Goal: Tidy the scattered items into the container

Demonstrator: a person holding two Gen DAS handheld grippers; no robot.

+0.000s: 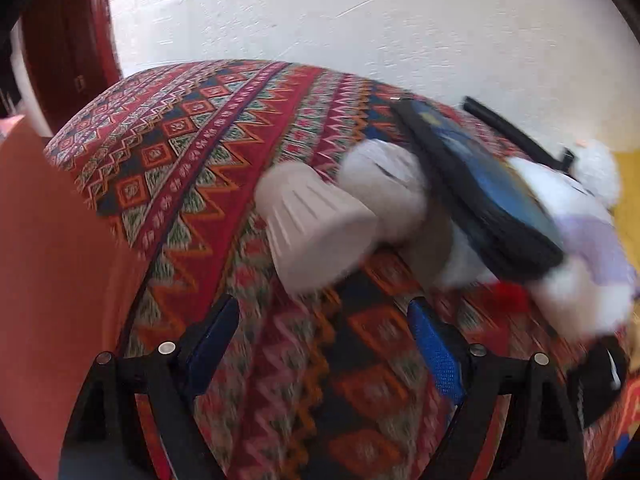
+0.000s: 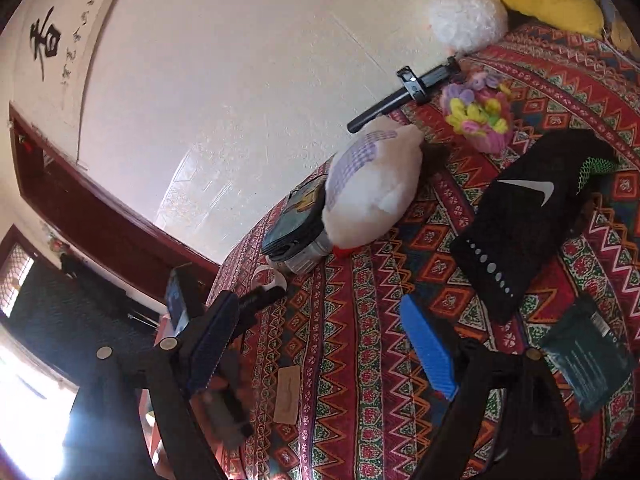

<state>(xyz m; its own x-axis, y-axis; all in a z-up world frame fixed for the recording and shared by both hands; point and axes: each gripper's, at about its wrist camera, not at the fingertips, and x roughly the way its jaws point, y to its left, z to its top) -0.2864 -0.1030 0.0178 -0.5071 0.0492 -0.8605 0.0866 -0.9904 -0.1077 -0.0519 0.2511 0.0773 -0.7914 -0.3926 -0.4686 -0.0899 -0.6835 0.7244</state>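
Left wrist view, blurred: my left gripper (image 1: 324, 320) stands over the patterned cloth (image 1: 192, 136), jaws spread wide and released, nothing between the blue pads. Just ahead lie two white ribbed cups (image 1: 316, 224) on their sides, touching each other; behind them a dark blue zip case (image 1: 480, 188) leans against the white plush toy (image 1: 568, 280). A plain reddish panel (image 1: 52, 260) fills the left edge; I cannot tell whether it is the container.

Right wrist view, sharper: my right gripper (image 2: 316, 328) also has its jaws wide apart and holds nothing, cloth showing between them. Only here appear the black sock with white swoosh (image 2: 516, 216), the dark packet (image 2: 588, 356) near my right finger, the pastel flower bundle (image 2: 480, 116), a black folding rod (image 2: 400, 96) and a white fluffy ball (image 2: 468, 16) by the wall
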